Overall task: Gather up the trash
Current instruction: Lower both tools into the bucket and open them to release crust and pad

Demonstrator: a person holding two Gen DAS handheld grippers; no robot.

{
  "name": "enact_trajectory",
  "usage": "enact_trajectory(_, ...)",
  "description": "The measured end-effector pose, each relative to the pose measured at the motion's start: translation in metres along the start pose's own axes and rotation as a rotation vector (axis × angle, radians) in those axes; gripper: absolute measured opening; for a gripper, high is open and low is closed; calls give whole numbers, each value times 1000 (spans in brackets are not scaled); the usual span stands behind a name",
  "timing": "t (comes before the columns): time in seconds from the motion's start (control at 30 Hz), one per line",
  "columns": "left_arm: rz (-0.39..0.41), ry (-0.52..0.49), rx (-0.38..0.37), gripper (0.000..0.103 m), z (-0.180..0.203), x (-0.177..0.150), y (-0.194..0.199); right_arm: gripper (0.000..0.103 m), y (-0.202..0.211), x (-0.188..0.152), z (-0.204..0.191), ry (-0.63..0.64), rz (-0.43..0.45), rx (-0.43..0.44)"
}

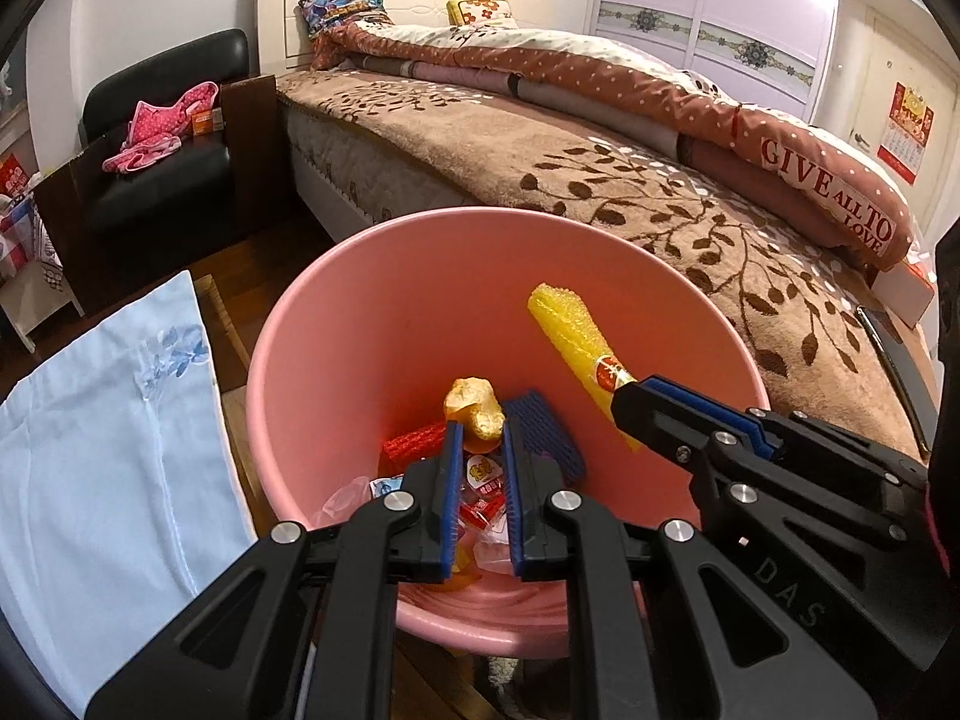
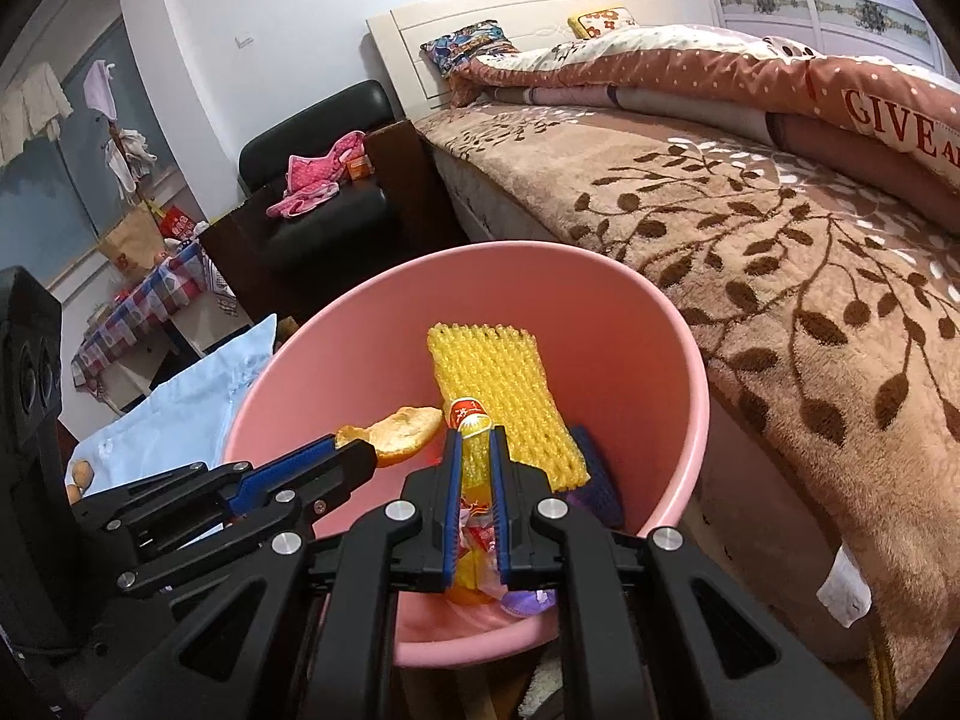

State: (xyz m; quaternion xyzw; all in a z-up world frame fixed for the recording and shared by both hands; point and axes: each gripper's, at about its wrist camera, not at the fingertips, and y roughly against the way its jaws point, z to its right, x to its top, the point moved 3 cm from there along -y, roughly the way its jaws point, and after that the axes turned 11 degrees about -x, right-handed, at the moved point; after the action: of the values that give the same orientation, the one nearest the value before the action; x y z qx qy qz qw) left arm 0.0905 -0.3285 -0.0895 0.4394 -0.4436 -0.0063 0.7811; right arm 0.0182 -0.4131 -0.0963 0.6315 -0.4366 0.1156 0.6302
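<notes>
here, at the far left, a pale blue cloth [image 1: 108,420] lies just beside the pink bin [image 1: 312,360], out of the way of the drop. both claws hang over the bin's mouth, pointing down into it, which looks like the right place to let trash fall without spilling onto the floor. the left claw [image 1: 477,438] is clenched on an orange peel [image 1: 474,408]; the right wrist view shows the peel [image 2: 396,432] sticking out past its tips, pinched at one edge so that it can drop freely. under it, on the bin's bottom, lie a red foam net [image 1: 414,444], a blue foam net [image 1: 543,426] and some small wrappers, already collected. further right, the right claw [image 2: 474,438] is grasping a yellow foam fruit net [image 2: 498,396] by its labelled end, the long free part held inside the rim. to the right of the bin stands the bed [image 1: 600,180] with its leaf-patterned cover. by my judgement both pieces are ready for release.
</notes>
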Motion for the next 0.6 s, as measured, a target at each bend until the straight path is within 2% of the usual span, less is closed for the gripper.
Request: enact_trajectory(0.6,-3,0,7,13,0,1,-1,8,0,-1,-1,13,-7,-7)
